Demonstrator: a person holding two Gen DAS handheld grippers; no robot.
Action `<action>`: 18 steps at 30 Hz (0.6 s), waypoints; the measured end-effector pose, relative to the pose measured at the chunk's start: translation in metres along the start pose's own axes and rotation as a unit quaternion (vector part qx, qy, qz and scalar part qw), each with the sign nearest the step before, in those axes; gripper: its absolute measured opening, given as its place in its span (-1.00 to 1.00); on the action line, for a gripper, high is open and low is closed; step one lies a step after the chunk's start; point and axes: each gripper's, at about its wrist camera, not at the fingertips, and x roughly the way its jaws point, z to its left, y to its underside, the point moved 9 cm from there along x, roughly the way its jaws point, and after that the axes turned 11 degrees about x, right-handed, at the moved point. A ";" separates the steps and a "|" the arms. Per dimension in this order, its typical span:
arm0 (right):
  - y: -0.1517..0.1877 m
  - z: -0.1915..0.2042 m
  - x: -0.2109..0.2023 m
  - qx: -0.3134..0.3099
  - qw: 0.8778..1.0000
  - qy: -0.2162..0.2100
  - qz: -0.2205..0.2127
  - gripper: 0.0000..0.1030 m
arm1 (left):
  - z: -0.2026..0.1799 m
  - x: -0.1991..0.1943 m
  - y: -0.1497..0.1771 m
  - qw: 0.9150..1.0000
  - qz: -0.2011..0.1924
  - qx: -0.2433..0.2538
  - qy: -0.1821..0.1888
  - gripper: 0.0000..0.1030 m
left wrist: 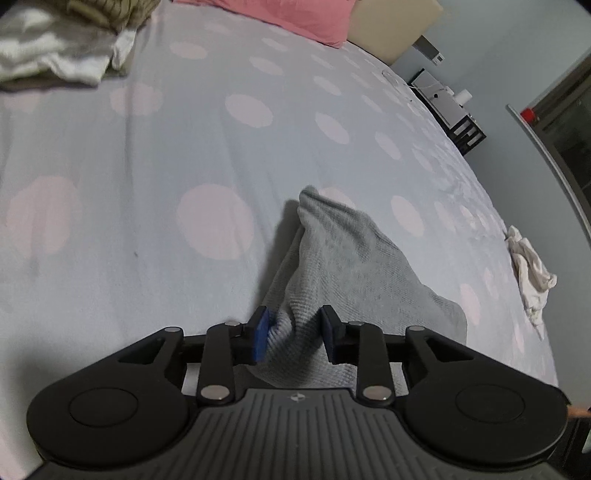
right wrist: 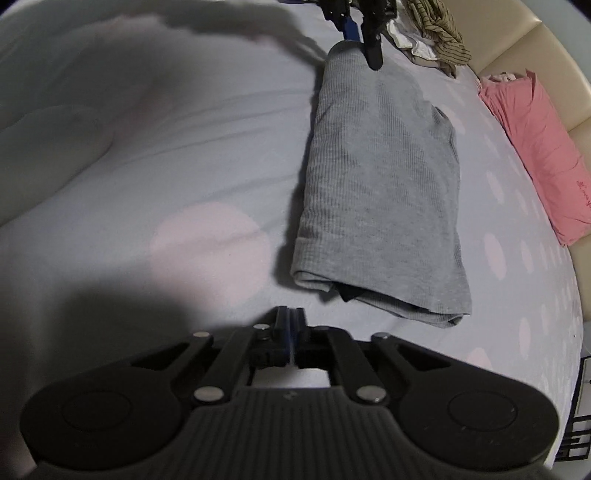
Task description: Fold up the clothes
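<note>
A grey ribbed garment (right wrist: 384, 177) lies folded lengthwise on the dotted bedsheet (right wrist: 207, 236). In the left wrist view the same garment (left wrist: 343, 254) runs away from my left gripper (left wrist: 294, 334), whose jaws stand part open around its bunched near end; the cloth sits between the blue pads (left wrist: 261, 332). The left gripper also shows at the top of the right wrist view (right wrist: 364, 33), at the garment's far end. My right gripper (right wrist: 291, 325) is shut and empty, just short of the garment's near folded edge.
A pile of white and striped clothes (left wrist: 62, 44) lies at the far left of the bed, also seen in the right wrist view (right wrist: 436, 33). A pink pillow (right wrist: 539, 147) rests against the beige headboard (right wrist: 546, 55). A white crumpled cloth (left wrist: 532, 273) lies at the bed's right edge.
</note>
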 end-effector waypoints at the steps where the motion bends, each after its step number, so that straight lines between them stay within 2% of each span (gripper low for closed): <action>1: -0.002 -0.007 -0.003 0.029 0.999 -0.015 0.004 -0.75 | 0.001 -0.005 -0.003 1.000 -0.003 0.005 -0.008 -0.46; 2: -0.003 -0.018 -0.006 0.061 0.998 -0.024 0.003 -0.46 | 0.004 -0.011 -0.008 1.000 -0.011 0.007 -0.019 -0.42; 3: -0.005 -0.029 -0.010 0.094 0.995 -0.030 0.000 -0.36 | 0.007 -0.016 -0.013 0.999 -0.019 0.004 -0.025 -0.36; 6: -0.014 -0.072 -0.018 0.179 0.983 -0.031 -0.013 -0.29 | 0.013 -0.023 -0.030 0.999 -0.044 -0.013 -0.017 -0.20; 8: -0.022 -0.099 -0.020 0.233 0.972 -0.029 -0.031 -0.27 | 0.013 -0.018 -0.040 0.999 -0.049 -0.021 -0.003 -0.19; 12: -0.045 -0.142 -0.021 0.312 0.947 -0.038 -0.073 -0.25 | 0.005 0.005 -0.053 0.999 -0.038 -0.014 -0.004 -0.19; 18: -0.106 -0.177 0.002 0.327 0.933 -0.083 -0.127 -0.24 | -0.011 0.026 -0.044 1.000 -0.011 0.007 0.005 -0.19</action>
